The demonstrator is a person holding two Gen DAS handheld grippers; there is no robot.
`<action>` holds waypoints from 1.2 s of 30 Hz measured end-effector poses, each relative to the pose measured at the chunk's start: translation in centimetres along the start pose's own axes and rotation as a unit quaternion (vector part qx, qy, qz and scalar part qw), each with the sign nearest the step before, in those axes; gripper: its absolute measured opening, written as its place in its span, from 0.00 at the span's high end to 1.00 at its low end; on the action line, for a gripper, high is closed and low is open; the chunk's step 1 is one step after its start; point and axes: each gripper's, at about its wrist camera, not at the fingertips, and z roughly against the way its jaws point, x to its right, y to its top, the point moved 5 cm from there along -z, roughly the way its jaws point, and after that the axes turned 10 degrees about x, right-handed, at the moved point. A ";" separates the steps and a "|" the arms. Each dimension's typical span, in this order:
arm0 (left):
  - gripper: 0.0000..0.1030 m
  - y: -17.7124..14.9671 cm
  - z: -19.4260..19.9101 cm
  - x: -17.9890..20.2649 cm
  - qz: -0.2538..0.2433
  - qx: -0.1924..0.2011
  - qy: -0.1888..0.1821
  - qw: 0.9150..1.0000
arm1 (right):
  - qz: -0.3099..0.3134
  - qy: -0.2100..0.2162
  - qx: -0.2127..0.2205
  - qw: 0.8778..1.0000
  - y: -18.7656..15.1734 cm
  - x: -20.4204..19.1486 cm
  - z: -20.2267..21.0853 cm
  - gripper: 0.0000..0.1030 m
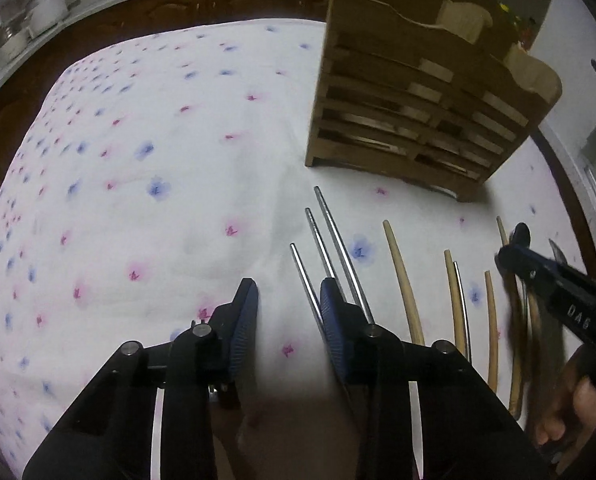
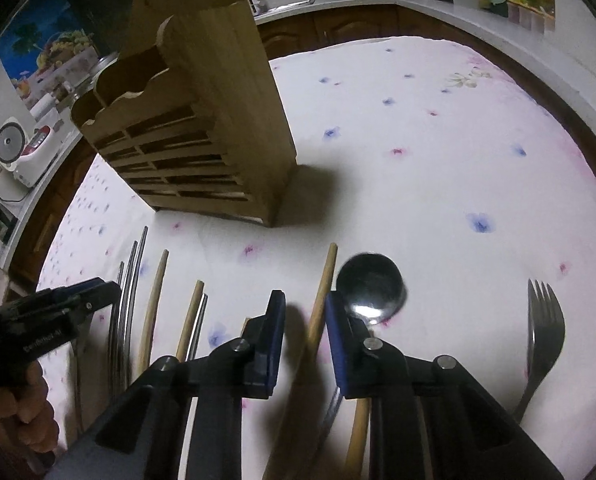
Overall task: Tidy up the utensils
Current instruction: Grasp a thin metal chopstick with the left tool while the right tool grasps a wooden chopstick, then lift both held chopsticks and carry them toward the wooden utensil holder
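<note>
Nearest, the right gripper (image 2: 305, 320) hovered low over a white cloth (image 2: 438, 184) printed with small pink and blue flowers, its ribbed blue pads parted about a pale wooden chopstick (image 2: 323, 292) that ran up between them; whether either pad touched it could not be told. Just right of it lay a polished metal spoon (image 2: 370, 284) with a round bowl, and further right a steel fork (image 2: 544, 328), tines pointing away. Off to the left, the left gripper (image 1: 288, 308) stood with its jaws wide apart and empty above bare cloth, slim metal chopsticks (image 1: 332, 232) beside its right finger and curved-looking wooden ones (image 1: 402, 272) beyond. Further back rose a slatted wooden utensil holder (image 2: 202, 140), upright, with scalloped compartment edges. Beyond the cloth ran dark brown wood cabinets (image 2: 338, 28) and a pale countertop (image 2: 438, 8) cluttered with kitchenware.
</note>
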 end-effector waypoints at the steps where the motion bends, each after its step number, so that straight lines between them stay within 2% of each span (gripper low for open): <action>1: 0.75 0.0 -0.1 0.2 -0.004 -0.001 0.000 1.000 | -0.003 0.003 -0.002 1.000 0.1 0.0 -0.1 0.79; 5: 0.79 0.1 -0.4 0.8 -0.029 0.005 0.011 1.000 | 0.002 0.004 -0.005 1.000 0.4 0.0 -0.6 0.80; 6: 0.83 0.1 -0.5 0.9 -0.034 0.008 0.014 0.999 | 0.005 0.003 -0.005 1.000 0.6 -0.1 -0.8 0.81; 7: 0.91 0.2 -0.5 1.0 -0.037 0.010 0.013 0.999 | 0.012 -0.001 -0.004 1.000 0.6 -0.2 -0.9 0.90; 9: 0.93 0.3 -0.6 1.3 -0.041 0.015 0.012 0.999 | 0.024 -0.012 0.001 1.000 0.7 -0.4 -1.1 0.92; 14: 1.00 0.4 0.5 -0.2 -0.004 0.031 -0.020 0.999 | 0.003 0.021 0.015 1.000 0.7 -0.7 0.3 0.94; 18: 1.00 0.4 3.8 -0.4 0.018 0.059 -0.043 0.997 | 0.005 0.052 0.038 0.998 1.3 -2.2 2.9 0.95; 22: 1.00 0.3 6.1 0.1 -0.002 0.070 -0.050 0.996 | 0.021 0.058 0.055 0.997 1.9 -3.4 5.1 0.95; 26: 0.97 -0.2 4.2 0.6 -0.012 0.033 -0.045 0.998 | 0.029 0.055 0.050 0.997 1.8 -3.9 5.1 0.95; 28: 0.84 -0.6 2.6 0.9 -0.020 0.009 -0.033 0.999 | 0.024 0.054 0.046 0.997 1.4 -3.6 5.0 0.95; 31: 0.82 -1.5 0.9 1.2 -0.034 -0.011 -0.021 0.999 | 0.016 0.053 0.042 0.998 0.6 -3.2 5.0 0.95; 36: 0.81 -0.8 0.1 1.7 -0.047 -0.008 -0.018 0.999 | 0.008 0.054 0.037 0.998 0.0 -2.7 5.0 0.95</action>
